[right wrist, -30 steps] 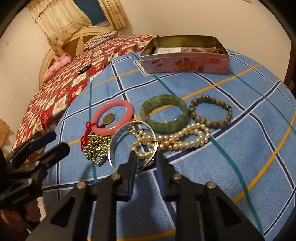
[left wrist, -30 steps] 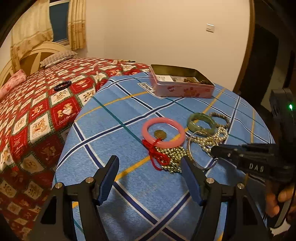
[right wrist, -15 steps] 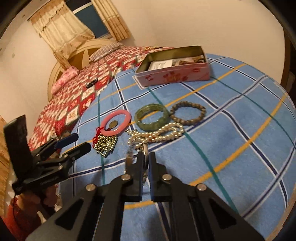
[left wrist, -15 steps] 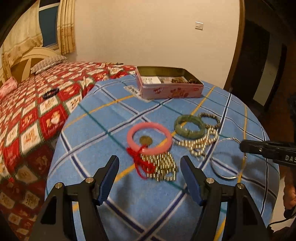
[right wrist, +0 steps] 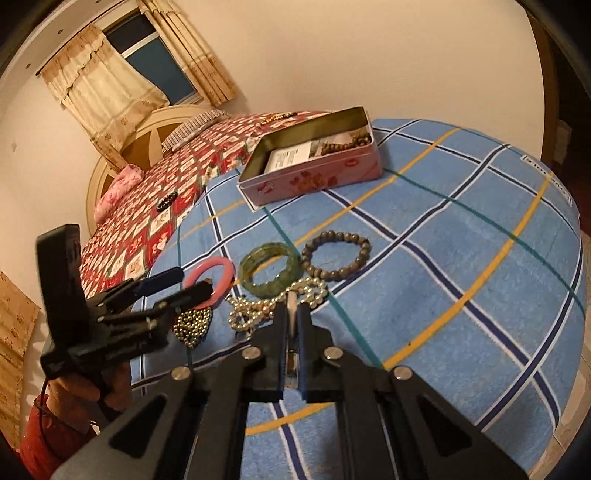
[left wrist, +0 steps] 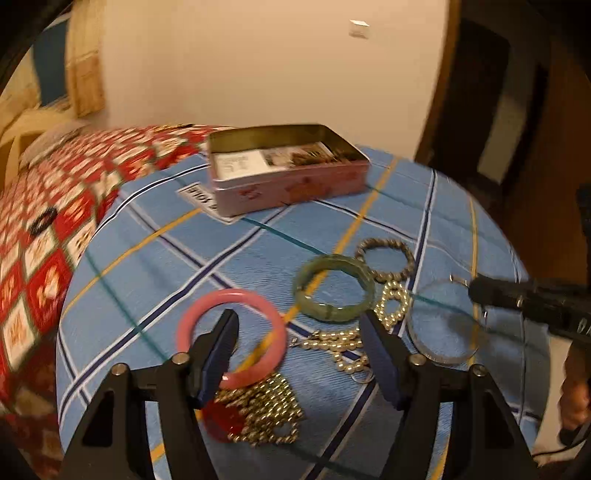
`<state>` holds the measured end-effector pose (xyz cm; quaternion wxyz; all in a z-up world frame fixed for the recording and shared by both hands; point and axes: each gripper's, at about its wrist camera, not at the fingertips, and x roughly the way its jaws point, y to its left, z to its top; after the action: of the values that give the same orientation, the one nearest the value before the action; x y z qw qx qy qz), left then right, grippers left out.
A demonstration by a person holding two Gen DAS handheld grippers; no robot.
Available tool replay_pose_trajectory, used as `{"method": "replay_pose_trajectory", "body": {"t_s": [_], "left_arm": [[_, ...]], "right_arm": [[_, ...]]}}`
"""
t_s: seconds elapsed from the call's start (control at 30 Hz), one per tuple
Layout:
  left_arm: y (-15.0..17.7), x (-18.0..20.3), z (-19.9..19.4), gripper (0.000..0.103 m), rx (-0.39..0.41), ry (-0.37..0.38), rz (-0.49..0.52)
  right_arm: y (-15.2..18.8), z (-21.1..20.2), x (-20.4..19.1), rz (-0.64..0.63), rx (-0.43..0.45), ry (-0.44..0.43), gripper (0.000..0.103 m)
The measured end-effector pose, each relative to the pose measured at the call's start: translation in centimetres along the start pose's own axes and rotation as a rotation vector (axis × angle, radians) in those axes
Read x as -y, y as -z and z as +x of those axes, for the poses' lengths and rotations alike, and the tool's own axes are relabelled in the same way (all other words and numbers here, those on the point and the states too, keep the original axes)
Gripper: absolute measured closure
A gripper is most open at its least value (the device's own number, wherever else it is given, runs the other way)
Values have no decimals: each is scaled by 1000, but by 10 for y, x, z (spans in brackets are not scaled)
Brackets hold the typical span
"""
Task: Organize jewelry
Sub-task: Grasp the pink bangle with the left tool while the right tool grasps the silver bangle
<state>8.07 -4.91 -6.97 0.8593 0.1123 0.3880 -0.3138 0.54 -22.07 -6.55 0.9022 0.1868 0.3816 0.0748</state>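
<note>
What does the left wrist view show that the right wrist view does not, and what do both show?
Only the left wrist view: the thin silver bangle as a whole ring, lifted off the cloth in the shut right claw, and a wall switch.

Only the right wrist view: the window with curtains, the round headboard, and the hand holding the left claw, whose jaws are closing on nothing.

Both: the pink tin, pink bangle, green bangle, brown bead bracelet, pearls, blue checked cloth.
</note>
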Motion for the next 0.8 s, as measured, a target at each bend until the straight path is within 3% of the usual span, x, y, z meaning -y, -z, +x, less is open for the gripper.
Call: {"method": "replay_pose_trajectory", "body": {"t_s": [0.13, 0.27, 0.33, 0.37, 0.5, 0.8], "left_arm": [[1, -1, 24, 51, -83, -61, 10], [5, -11, 26, 52, -85, -18, -61], [4, -12, 26, 75, -83, 49, -81], [4, -14, 26, 93, -80, 102, -101], [6, -21, 18, 93, -55, 88, -123], [-10, -30, -39, 93, 141, 180, -176]], "right_arm": [[-3, 1, 5, 15, 9, 1, 96], [-4, -3, 10, 26, 14, -1, 96], [-5, -4, 11, 25, 16, 0, 96], [-6, -4, 12, 26, 18, 1, 96], [-9, -8, 15, 47, 27, -7, 95], [-17, -21, 16, 54, 68, -9, 95]]}}
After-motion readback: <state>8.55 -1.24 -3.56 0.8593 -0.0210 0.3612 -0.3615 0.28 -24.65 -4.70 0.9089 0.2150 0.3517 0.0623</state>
